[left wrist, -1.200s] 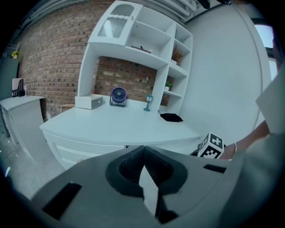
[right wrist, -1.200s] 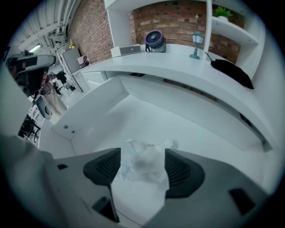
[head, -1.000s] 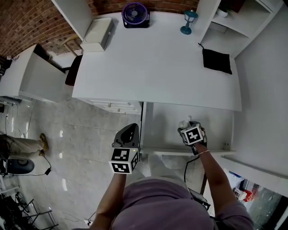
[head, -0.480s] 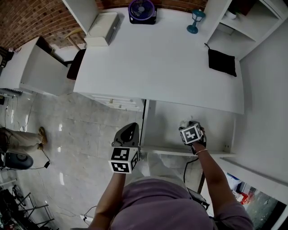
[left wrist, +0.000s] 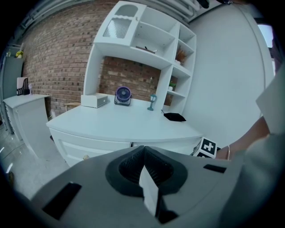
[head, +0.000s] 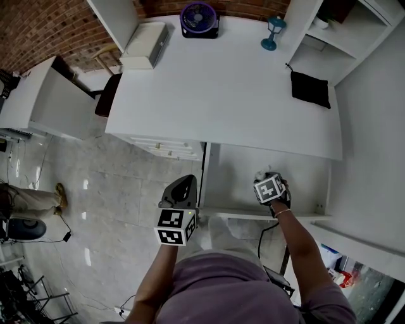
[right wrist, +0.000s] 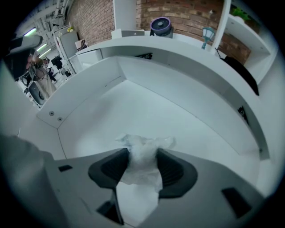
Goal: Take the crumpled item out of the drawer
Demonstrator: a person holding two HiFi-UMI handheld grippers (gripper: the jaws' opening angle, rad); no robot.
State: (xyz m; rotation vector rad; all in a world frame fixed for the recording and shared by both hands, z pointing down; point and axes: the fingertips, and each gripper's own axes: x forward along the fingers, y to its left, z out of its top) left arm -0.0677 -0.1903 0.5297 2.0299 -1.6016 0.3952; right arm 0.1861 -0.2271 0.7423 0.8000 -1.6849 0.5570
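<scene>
The crumpled item is a wad of white paper [right wrist: 147,143] lying on the floor of the open white drawer [right wrist: 147,107]. My right gripper [right wrist: 142,153] is down inside the drawer and its jaws are closing, with the wad filling the gap and touching both dark pads [right wrist: 116,164]. In the head view the right gripper [head: 266,180] sits low in the drawer [head: 231,180], with a bit of the paper [head: 259,174] showing above its marker cube. My left gripper [head: 180,188] hangs shut and empty outside the drawer's left side; in its own view the left gripper [left wrist: 143,153] faces the desk.
The white desk top [head: 221,88] overhangs the drawer's back. It carries a purple fan [head: 199,18], a teal lamp [head: 271,31], a white box [head: 144,45] and a black cloth [head: 310,88]. Closed drawers [head: 164,149] lie to the left, above the tiled floor [head: 114,202].
The head view has shifted slightly. Both grippers stay where they were, the right one still over the paper in the drawer.
</scene>
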